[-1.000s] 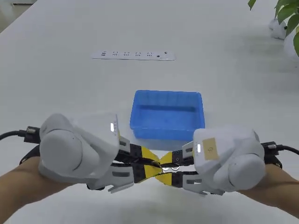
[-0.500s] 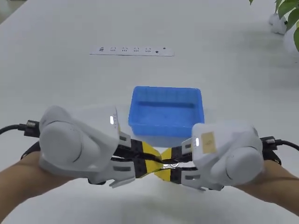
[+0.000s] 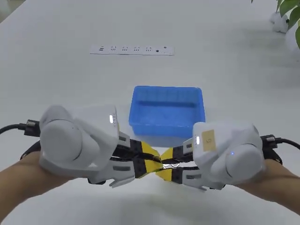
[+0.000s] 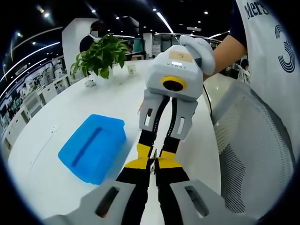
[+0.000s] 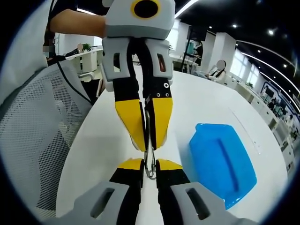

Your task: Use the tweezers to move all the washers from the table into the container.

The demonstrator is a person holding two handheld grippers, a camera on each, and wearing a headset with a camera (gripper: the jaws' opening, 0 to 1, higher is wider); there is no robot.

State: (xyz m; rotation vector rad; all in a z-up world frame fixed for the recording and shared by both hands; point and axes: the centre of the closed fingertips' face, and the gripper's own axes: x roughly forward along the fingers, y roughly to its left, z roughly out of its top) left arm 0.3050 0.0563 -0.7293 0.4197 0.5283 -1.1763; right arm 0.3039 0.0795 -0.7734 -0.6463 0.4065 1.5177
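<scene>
1. Step in hand: getting the tool ready. The left claw (image 3: pixel 154 162) and the right claw (image 3: pixel 167 169) meet tip to tip over the white table (image 3: pixel 225 61), just in front of the blue rectangular plastic container (image 3: pixel 166 129).
2. In the right gripper view, the thin silvery metal tweezers (image 5: pixel 148 140) run between both pairs of yellow-tipped jaws. The left claw is narrow and pinches the tweezers. The right claw is also narrow, with the tweezers' end in its slot.
3. This looks like a handover or a regrip, with no washer picked up yet. The container's floor looks bare.
4. Next, I judge, one claw must let go so that the other can carry the tweezers, tips free, and squeeze them over a washer.
5. Count: one pair of tweezers, one container, two claws, one white power strip (image 3: pixel 132 50) well beyond the container and one green plant (image 4: pixel 101 56).
6. Washers: I cannot count them. A small ring-like glint lies beside the claw tips, too small to tell.
</scene>
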